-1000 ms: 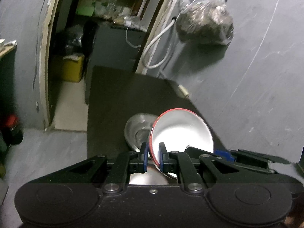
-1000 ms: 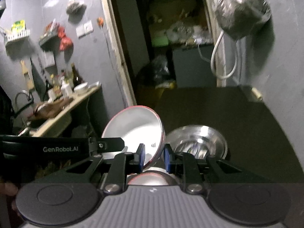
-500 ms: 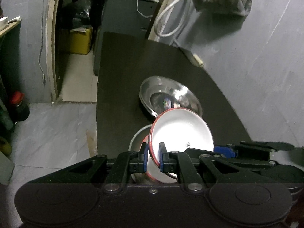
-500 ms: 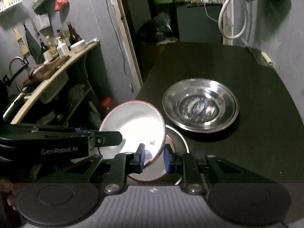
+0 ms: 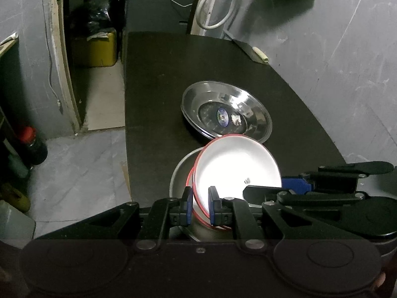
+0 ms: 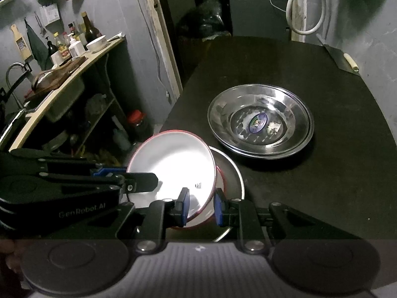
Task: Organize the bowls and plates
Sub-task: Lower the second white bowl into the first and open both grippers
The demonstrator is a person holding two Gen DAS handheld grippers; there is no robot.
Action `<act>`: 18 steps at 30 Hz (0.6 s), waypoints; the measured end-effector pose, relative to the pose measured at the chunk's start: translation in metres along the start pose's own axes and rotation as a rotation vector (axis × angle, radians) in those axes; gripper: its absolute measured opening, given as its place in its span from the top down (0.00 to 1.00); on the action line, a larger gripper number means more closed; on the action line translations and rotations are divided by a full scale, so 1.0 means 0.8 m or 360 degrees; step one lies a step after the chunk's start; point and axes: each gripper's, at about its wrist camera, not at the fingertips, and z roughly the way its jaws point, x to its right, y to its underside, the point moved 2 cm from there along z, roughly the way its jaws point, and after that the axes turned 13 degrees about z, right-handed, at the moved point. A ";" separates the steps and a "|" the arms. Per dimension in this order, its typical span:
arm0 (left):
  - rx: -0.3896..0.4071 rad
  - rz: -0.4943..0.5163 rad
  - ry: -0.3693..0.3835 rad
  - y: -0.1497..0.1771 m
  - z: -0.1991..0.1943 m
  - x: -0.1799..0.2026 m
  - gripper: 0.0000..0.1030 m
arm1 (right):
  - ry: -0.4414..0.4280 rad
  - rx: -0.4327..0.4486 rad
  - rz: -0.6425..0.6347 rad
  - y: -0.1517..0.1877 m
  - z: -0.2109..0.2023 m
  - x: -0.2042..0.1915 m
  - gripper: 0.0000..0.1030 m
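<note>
- White enamel bowl (image 5: 235,166) with a thin red rim, glossy and lit so brightly that its inside glares, tilts above the near edge of a dark worktop (image 5: 158,94); a small dark mark shows on its inner wall.
- Left hand-held gripper (image 5: 200,204) is clamped on the bowl's near rim, one blue pad inside the wall and one outside.
- Right hand-held gripper (image 6: 200,204) grips the same bowl (image 6: 173,164) on its opposite rim, its blue pads likewise pinching the wall.
- Under the tilted bowl sits a second red-rimmed bowl (image 6: 219,173), only a sliver of its rim visible, resting in a shallow steel plate (image 5: 178,173) whose grey edge curves out to the side.
- Whether the held bowl touches the one beneath cannot be told.
- Just beyond, close to the held bowl's far rim, lies a stack of wide steel plates (image 6: 260,121), shiny and dished, with an oval blue sticker (image 6: 258,123) in the centre of the top one.
- Grey walls flank the worktop, and a white hose (image 6: 305,7) hangs looped on the wall at the far end.
- From the right wrist camera, a wooden shelf (image 6: 74,67) at the left carries bottles and a cup.
</note>
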 end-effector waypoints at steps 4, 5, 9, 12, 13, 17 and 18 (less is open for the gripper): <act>-0.0025 0.0006 -0.0007 -0.002 0.004 0.000 0.87 | 0.0003 -0.0020 -0.0009 -0.001 0.004 0.000 0.77; -0.0031 0.0007 -0.0007 -0.003 0.004 0.000 0.87 | 0.0003 -0.0022 -0.0010 -0.001 0.005 0.001 0.77; -0.0049 -0.0002 -0.0002 -0.004 0.007 -0.001 0.87 | 0.0006 -0.0038 -0.0012 -0.002 0.008 0.002 0.77; -0.0052 -0.0007 -0.0005 -0.006 0.010 -0.001 0.87 | 0.0003 -0.0048 -0.0015 -0.003 0.010 0.004 0.78; -0.0055 -0.0006 -0.0008 -0.006 0.011 -0.001 0.87 | 0.0001 -0.0049 -0.0017 -0.003 0.011 0.005 0.78; -0.0072 -0.0018 -0.0015 -0.006 0.014 -0.002 0.87 | 0.0002 -0.0052 -0.0031 -0.003 0.012 0.006 0.78; -0.0075 -0.0020 -0.0017 -0.006 0.014 -0.002 0.87 | 0.0002 -0.0052 -0.0033 -0.003 0.012 0.006 0.78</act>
